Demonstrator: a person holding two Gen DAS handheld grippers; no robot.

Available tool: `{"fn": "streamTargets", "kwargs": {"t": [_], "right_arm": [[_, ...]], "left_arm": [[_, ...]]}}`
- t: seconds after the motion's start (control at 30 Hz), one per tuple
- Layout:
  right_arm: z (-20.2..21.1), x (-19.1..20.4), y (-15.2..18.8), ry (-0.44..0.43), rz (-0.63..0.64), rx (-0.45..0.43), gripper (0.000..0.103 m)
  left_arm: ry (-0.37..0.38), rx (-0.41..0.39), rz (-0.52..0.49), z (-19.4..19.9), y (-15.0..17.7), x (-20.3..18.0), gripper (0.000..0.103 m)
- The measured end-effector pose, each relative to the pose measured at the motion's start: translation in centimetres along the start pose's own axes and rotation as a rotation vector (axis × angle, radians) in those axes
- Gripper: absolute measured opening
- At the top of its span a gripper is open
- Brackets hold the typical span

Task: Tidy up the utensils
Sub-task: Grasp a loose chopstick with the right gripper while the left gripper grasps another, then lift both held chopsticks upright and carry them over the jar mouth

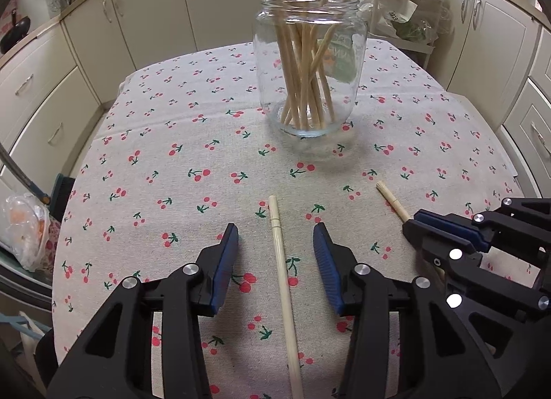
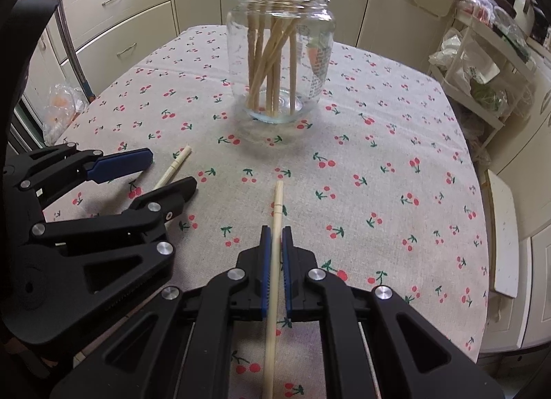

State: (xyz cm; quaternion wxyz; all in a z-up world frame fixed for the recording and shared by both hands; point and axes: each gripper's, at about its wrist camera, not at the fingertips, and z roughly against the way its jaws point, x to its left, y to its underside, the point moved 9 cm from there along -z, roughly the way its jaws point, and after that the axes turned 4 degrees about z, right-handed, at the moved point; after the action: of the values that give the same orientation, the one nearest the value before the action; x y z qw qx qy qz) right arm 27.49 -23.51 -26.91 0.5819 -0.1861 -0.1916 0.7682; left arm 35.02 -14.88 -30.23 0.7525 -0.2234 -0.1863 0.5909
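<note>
Chopstick (image 1: 282, 271) btwn left fingers (image 1: 225, 261), untouched; other chopstick (image 2: 274, 254) pinched by right

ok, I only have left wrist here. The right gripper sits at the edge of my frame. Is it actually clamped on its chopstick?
Observer: Yes. In the right wrist view the right gripper has both blue pads pressed on the held chopstick, whose end sticks out past the fingertips toward the jar.
Operator: And from that side, is my left gripper touching its stick?
Observer: No contact shows. The left gripper has its fingers standing apart, and the loose chopstick pokes out between them with a gap to each finger.
</note>
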Motion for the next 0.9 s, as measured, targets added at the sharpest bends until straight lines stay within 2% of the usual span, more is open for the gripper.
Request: {"fn": "streamTargets", "kwargs": {"t": [0.03,0.07,0.13,0.2,0.3,0.43,0.53,0.77,0.9], "right_arm": [[0.0,0.1,0.0,0.009,0.009,-0.008,0.007],[0.0,0.2,0.0,0.017,0.02,-0.013,0.006],[0.1,0.2,0.0,0.009,0.014,-0.018,0.006],[0.1,-0.3,0.1,-0.047,-0.059,-0.019,0.006],[1.2,-1.0,-0.1,-0.122,-0.165,-0.07,0.006],[3.5,-2.2,-1.0,-0.192,-0.29,-0.177,0.006],[5.9,-3.4,-2.4,-0.246,-0.375,-0.286,0.006],[11.1,-5.5,-6.7,-0.27,-0.47,-0.511,0.006],[13.5,-6.2,-9.1,-0.26,-0.475,-0.614,0.006]], "left_arm": [[0.007,-0.003,-0.004,0.0,0.0,-0.1,0.035],[0.039,-0.002,-0.014,0.0,0.0,-0.6,0.021],[0.053,0.002,-0.04,0.0,-0.1,-1.2,0.005],[0.065,0.004,-0.057,0.1,-0.2,-1.7,0.005],[0.072,-0.04,-0.057,1.4,-0.7,-1.7,0.005],[0.112,-0.106,-0.007,3.5,-2.2,-1.0,0.005],[0.184,-0.189,0.061,6.1,-4.7,0.0,0.005],[0.315,-0.415,0.19,12.2,-11.0,2.7,0.005],[0.342,-0.528,0.221,14.7,-14.1,3.4,0.005]]}}
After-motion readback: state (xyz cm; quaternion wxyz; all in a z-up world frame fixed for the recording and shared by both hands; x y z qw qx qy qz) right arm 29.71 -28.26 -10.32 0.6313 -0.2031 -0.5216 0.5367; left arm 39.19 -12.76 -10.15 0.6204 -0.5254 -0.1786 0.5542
